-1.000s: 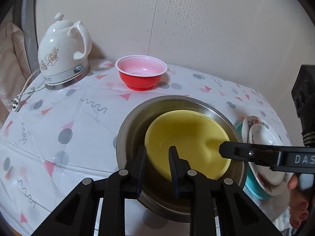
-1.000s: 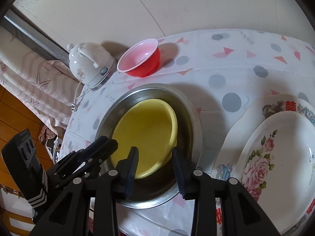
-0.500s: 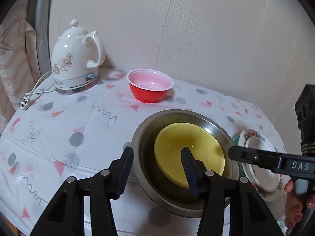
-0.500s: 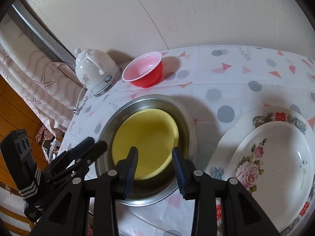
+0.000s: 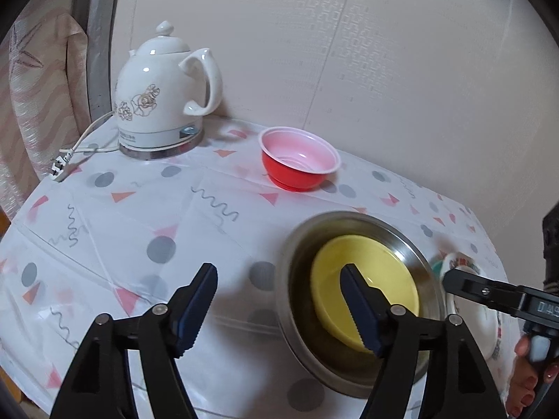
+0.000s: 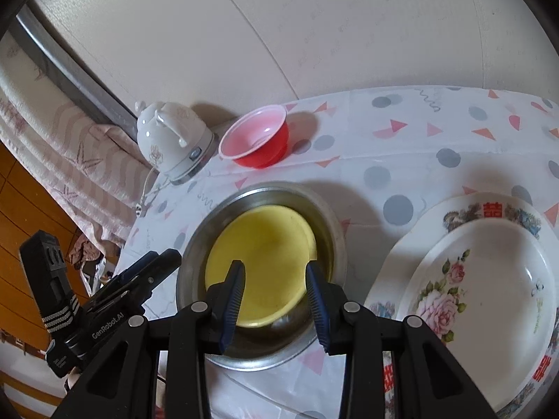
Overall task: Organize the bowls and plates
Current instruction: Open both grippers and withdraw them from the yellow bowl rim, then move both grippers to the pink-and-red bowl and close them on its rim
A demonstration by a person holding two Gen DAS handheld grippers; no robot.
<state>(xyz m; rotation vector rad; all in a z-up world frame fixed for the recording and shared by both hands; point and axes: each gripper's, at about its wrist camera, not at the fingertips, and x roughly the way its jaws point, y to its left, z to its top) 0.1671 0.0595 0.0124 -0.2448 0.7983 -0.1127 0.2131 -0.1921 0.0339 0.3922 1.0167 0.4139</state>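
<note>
L gripper (image 5: pixel 279 300): jaws spread wide, holding nothing, hanging above the tablecloth (image 5: pixel 146 216) w/ its right finger over the yellow bowl (image 5: pixel 370 279); contact w/ the bowl can't be told. R gripper (image 6: pixel 276 296): jaws partly apart, nothing clamped betw. them, tips over the near rim of the yellow bowl, seemingly not touching.

Yellow bowl sits inside the steel basin (image 6: pixel 223 352), leaning toward its near-right wall. Red plastic bowl (image 5: pixel 300 162) stands alone on the cloth, beyond the basin, near the wall, just right of the white electric kettle (image 5: pixel 164 101). Right of the basin: rose-pattern dish (image 6: pixel 489 289) nested on a larger decorated plate (image 6: pixel 489 209); in the left wrist view a teal rim shows under that stack, mostly hidden.

Vs. 1 s ago: L jaws were nearly closed over the basin's near rim; at 0.5 s ago they were half apart; now widest. L gripper has pulled back and swung left, so kettle looks bigger and basin sits lower right. R gripper has risen and backed off a bit, its gap about the same. Yellow bowl, basin, red bowl, plates unmoved.
</note>
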